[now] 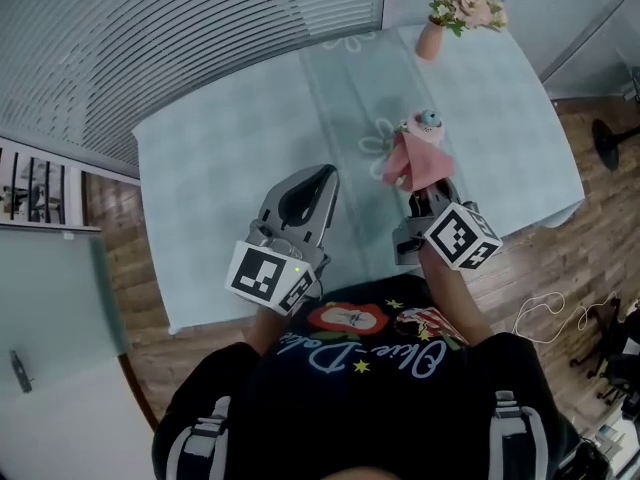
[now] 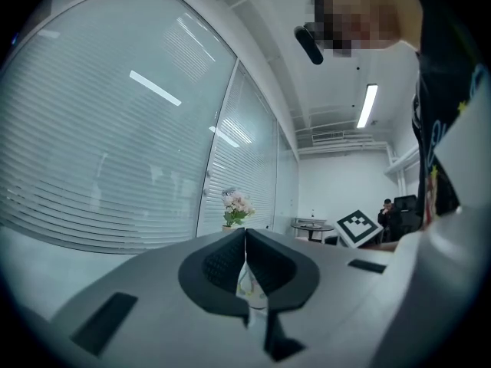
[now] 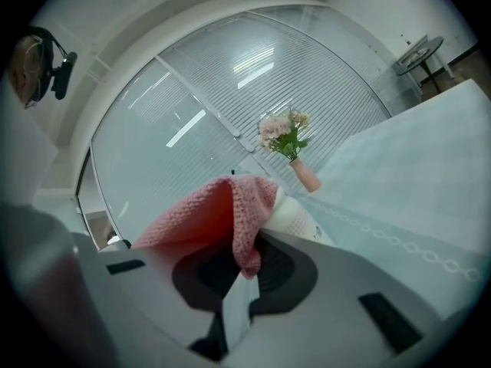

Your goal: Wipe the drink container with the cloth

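Drink container (image 1: 428, 121) stood upright on the bench (image 1: 220, 148), centre-right of frame, long axis vertical, cap up. Pink cloth (image 1: 412, 160) draped its near side, pinched in the closed jaws of the right gripper (image 1: 428, 194). Left gripper (image 1: 322, 176) hung lower left of it, jaws pressed together, empty. Flower vase (image 1: 432, 38) sat near the far edge, upper right. Open bench lay leftward.
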Available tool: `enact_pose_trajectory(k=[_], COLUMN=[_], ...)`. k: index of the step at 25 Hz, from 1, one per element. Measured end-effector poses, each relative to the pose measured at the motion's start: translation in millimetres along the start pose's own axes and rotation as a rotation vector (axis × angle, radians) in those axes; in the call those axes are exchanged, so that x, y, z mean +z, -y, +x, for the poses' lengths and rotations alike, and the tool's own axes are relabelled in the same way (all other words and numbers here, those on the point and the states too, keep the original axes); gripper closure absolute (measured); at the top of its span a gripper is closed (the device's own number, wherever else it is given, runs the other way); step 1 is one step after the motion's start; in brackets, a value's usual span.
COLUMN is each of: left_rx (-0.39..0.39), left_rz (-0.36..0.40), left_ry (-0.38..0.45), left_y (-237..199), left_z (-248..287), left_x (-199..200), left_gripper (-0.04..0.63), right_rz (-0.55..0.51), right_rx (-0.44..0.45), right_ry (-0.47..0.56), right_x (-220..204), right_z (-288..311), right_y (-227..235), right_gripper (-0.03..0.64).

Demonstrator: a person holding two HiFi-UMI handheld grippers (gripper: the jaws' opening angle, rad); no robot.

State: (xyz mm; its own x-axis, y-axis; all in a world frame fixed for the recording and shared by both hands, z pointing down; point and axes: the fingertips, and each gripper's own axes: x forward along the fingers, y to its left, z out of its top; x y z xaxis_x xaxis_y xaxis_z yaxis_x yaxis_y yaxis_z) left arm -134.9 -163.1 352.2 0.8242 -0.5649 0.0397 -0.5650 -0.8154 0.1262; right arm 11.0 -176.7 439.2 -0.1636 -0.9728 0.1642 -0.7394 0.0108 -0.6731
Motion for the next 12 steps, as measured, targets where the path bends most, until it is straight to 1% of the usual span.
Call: enact_pose_trajectory(k=[7,12], left_rx=[-0.027,-0.033], left_rz=[-0.026,-0.025], left_ry=[0.015,0.006], left_y=[-5.8,-9.6], left_z=[-1.6,-3.5], left_x=[2.9,-0.5], left_gripper=[0.592,0.592], right_rz=[0.049,0.040], right_rx=[-0.052,-0.067], right_ry=[0.009,0.004], right_x=[-7.7,-13.4], right_z=[4.6,3.9], right_y=[10.8,11.2], right_gripper=[0.607,0.607])
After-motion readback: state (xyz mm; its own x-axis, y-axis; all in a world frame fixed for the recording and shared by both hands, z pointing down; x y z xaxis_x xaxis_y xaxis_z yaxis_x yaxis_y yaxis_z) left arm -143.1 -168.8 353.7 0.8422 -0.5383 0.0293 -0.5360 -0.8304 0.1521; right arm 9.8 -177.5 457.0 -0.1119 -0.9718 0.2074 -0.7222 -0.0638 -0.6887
